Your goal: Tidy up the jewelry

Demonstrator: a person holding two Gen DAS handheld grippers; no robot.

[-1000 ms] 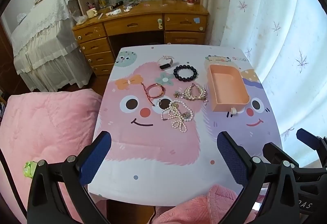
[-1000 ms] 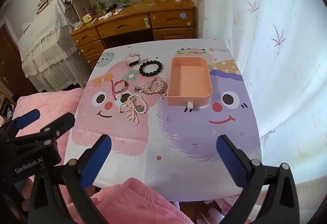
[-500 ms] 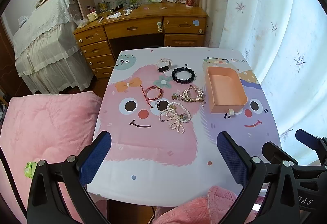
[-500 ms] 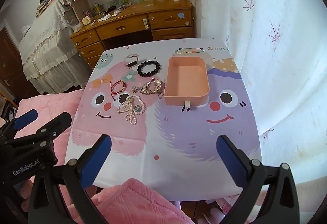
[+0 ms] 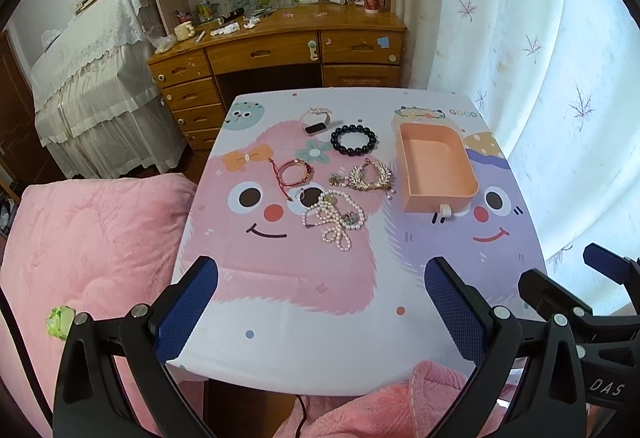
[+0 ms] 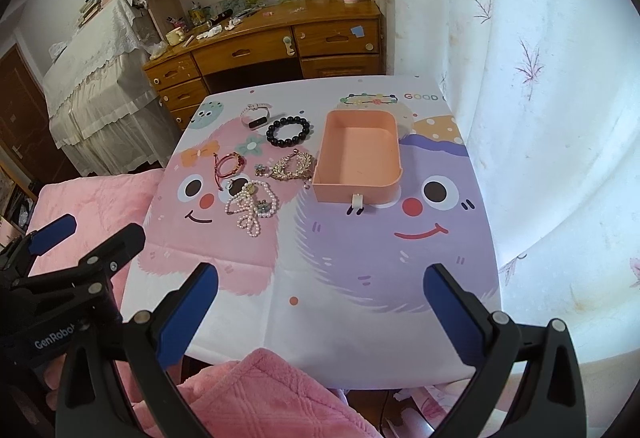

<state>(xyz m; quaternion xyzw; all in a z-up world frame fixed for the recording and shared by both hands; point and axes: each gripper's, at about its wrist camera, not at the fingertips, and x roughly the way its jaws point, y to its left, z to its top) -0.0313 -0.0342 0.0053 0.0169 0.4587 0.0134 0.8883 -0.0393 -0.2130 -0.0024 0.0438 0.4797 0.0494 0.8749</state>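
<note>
**Both grippers spread wide above the near table edge**

The left gripper [image 5: 320, 310] and right gripper [image 6: 320, 312] hang with fingers apart, holding nothing. Bare tablecloth [image 5: 304, 290] stretches ahead. Beyond lie the pearl necklace [image 5: 334, 218], red bracelet [image 5: 294, 172], gold brooch [image 5: 370, 176], then black bead bracelet [image 5: 354, 141] and watch [image 5: 316, 121]. The orange tray [image 5: 442, 200] sits just right of them, near the curtain-side edge.

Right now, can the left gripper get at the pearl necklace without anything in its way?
Probably yes. The left gripper is open and holds nothing, and only bare table cover lies between it and the pearl necklace. The pink tray stands off to the right, clear of that path.
</note>
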